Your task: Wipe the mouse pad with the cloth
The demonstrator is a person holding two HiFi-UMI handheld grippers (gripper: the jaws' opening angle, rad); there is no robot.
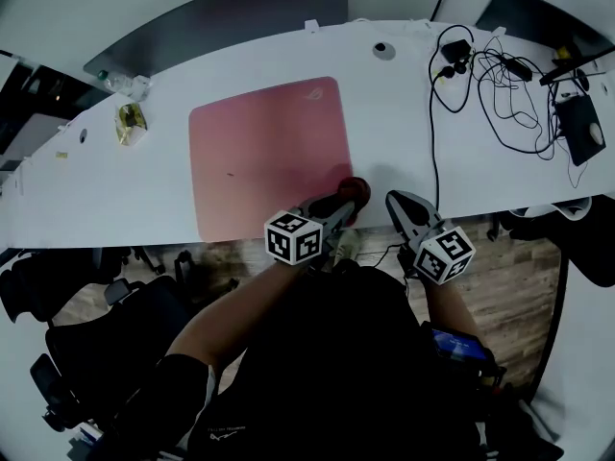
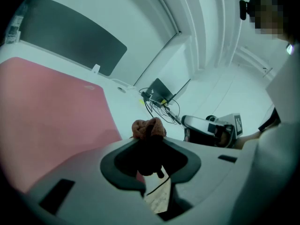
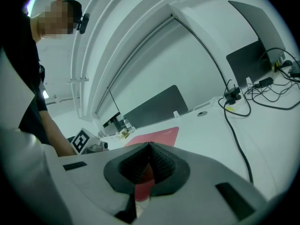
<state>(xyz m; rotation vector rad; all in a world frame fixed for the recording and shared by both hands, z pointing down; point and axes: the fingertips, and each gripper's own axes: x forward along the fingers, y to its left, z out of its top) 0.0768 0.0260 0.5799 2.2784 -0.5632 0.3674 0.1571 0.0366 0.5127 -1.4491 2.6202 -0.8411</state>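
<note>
A pink-red mouse pad [image 1: 269, 152] lies flat on the white desk [image 1: 115, 190], its near edge at the desk's front. My left gripper [image 1: 348, 201] is shut on a bunched reddish-brown cloth [image 1: 356, 187] at the pad's near right corner. In the left gripper view the cloth [image 2: 149, 129] sticks out past the jaws, with the pad [image 2: 47, 107] spreading to the left. My right gripper [image 1: 395, 201] hovers just right of the pad near the desk's front edge, shut with nothing in it. In the right gripper view its jaws meet [image 3: 149, 146], and the pad [image 3: 159, 135] lies beyond.
Tangled black cables [image 1: 490, 75] and a black device [image 1: 579, 128] cover the desk's right end. A dark panel [image 1: 221, 17] stands behind the desk, a small yellowish item [image 1: 130, 123] lies at the left, and a round grommet [image 1: 383, 51] sits behind the pad. Office chairs [image 1: 96, 325] stand below the front edge.
</note>
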